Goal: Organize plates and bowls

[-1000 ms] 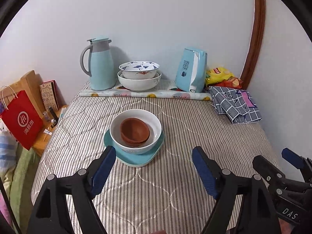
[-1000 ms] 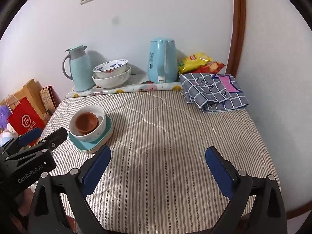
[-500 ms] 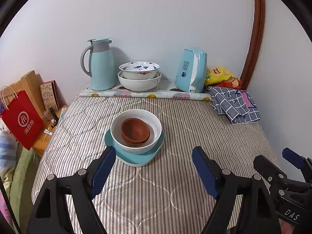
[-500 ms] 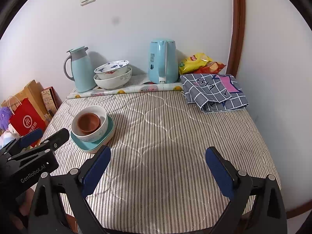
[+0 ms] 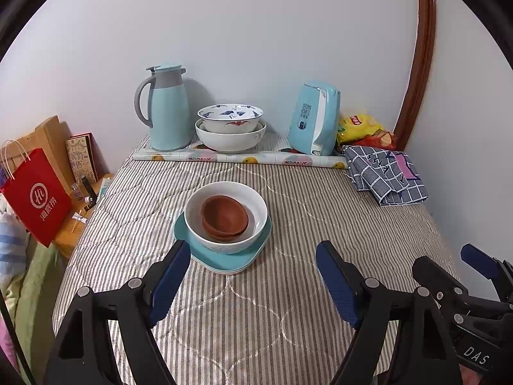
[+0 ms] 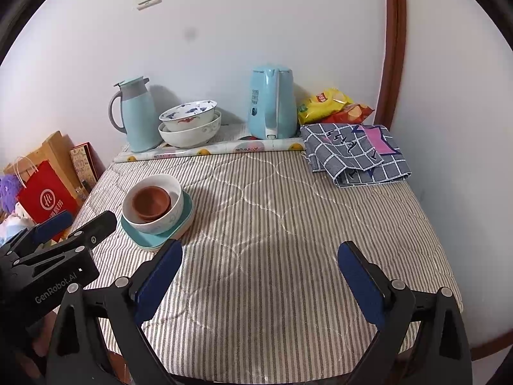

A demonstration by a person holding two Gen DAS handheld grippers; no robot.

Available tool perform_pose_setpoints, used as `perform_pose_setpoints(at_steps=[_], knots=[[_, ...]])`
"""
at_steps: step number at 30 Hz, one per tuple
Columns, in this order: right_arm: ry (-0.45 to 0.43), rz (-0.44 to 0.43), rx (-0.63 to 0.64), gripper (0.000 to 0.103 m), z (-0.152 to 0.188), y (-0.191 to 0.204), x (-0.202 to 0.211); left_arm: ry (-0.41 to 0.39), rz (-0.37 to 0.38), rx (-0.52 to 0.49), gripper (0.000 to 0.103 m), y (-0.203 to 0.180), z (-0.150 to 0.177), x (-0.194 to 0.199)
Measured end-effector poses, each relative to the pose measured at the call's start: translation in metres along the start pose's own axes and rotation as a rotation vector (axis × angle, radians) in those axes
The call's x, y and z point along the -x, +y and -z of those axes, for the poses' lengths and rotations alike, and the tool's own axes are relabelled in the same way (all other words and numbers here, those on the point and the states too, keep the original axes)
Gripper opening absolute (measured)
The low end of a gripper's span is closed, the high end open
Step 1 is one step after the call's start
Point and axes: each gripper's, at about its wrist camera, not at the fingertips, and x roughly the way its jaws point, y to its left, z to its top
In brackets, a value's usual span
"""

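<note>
- Nothing on the table has shifted since a second ago: the stack sits in the same spot ahead of the left gripper [image 5: 251,271], and both grippers hover where they were, aimed down at the striped quilted tablecloth [image 5: 288,320].
- Left gripper's fingers are spread wide with only cloth between them; the stack lies just beyond the tip of its left finger, untouched.
- Right gripper [image 6: 259,272] is spread just as wide and holds nothing. From its own view the stack lies beyond and to the left of its left finger, with bare cloth between and ahead of the fingers.
- That stack is two brown clay bowls [image 5: 224,215] nested inside a white bowl [image 5: 226,216], which rests on teal square plates [image 5: 221,261]; these look like two or three, though the count is hard to tell.
- Well beyond the fingers, against the wall, a blue-patterned bowl [image 5: 230,117] sits inside a larger white bowl [image 5: 231,138], between a teal thermos jug [image 5: 166,109] and a teal electric kettle [image 5: 315,118].
- A folded checked cloth [image 5: 386,178] lies far off past the right finger.
- With no change and nothing gripped, this reads as a pause: either the nesting is finished, or the wall-side bowls still wait to join the stack. I cannot tell which.
</note>
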Motion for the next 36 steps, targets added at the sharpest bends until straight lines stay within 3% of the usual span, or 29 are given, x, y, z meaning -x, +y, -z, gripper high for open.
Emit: perform_pose_setpoints(at_steps=[36], knots=[[0.01,-0.006,-0.003,0.097,0.0032,0.0004,-0.0078,0.005,-0.007,-0.007,0.08,0.0049,0.0021,-0.0018]])
